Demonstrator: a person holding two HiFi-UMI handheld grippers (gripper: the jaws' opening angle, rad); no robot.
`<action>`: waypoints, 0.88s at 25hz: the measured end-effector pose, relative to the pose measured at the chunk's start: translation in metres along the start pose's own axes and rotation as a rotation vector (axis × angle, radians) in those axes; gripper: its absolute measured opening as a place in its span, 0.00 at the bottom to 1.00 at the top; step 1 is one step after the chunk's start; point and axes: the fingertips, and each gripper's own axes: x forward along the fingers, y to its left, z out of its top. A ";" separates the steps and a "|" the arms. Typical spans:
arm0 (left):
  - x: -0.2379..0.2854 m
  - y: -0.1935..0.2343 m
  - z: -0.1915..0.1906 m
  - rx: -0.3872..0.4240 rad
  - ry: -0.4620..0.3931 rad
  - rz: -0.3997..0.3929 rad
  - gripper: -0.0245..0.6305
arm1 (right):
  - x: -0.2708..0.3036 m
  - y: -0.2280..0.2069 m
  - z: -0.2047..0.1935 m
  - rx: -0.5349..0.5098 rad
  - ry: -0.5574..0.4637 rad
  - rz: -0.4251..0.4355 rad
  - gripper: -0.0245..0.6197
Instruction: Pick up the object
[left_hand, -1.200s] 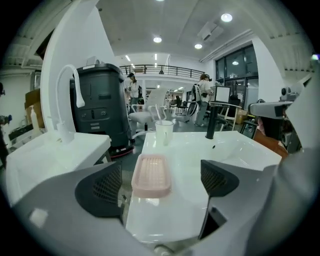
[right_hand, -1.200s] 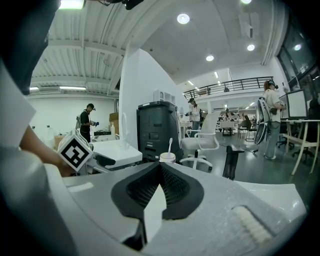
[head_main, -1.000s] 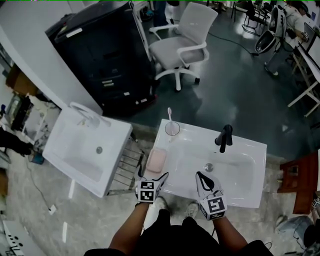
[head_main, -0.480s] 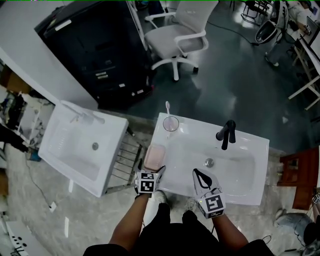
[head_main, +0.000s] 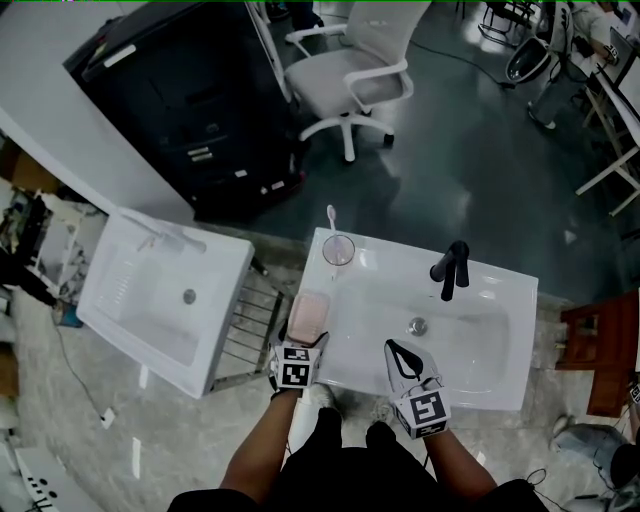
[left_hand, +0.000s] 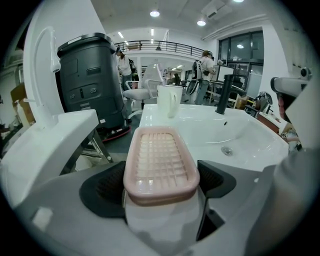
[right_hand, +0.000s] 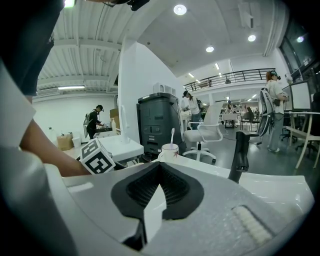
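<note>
A pink soap dish (head_main: 308, 316) lies on the left ledge of the white sink (head_main: 500, 392). In the left gripper view the ribbed dish (left_hand: 160, 162) sits right between the two dark pads. My left gripper (head_main: 304, 342) (left_hand: 161, 186) is closing around it, its jaws at the dish's two long sides, and I see no firm press. My right gripper (head_main: 397, 348) (right_hand: 159, 186) hovers over the sink's front rim, shut with nothing in it.
A cup (head_main: 338, 250) with a toothbrush stands at the sink's back left corner, and a black faucet (head_main: 450, 270) rises behind the drain. A second white sink (head_main: 165, 295) and a metal rack (head_main: 245, 325) are at the left. A black cabinet (head_main: 190, 100) and an office chair (head_main: 350, 80) stand beyond.
The left gripper has moved forward so the soap dish is now between its jaws, and the jaws have narrowed. The right gripper has barely moved.
</note>
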 end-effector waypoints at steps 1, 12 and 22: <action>0.000 -0.001 0.000 0.010 -0.004 -0.001 0.74 | 0.000 -0.001 0.001 -0.011 -0.002 0.000 0.04; -0.009 0.002 0.007 0.029 -0.049 0.013 0.74 | -0.005 -0.002 -0.001 -0.007 -0.001 -0.010 0.04; -0.037 -0.003 0.038 0.035 -0.120 0.020 0.74 | -0.006 -0.001 0.008 -0.014 -0.029 -0.002 0.04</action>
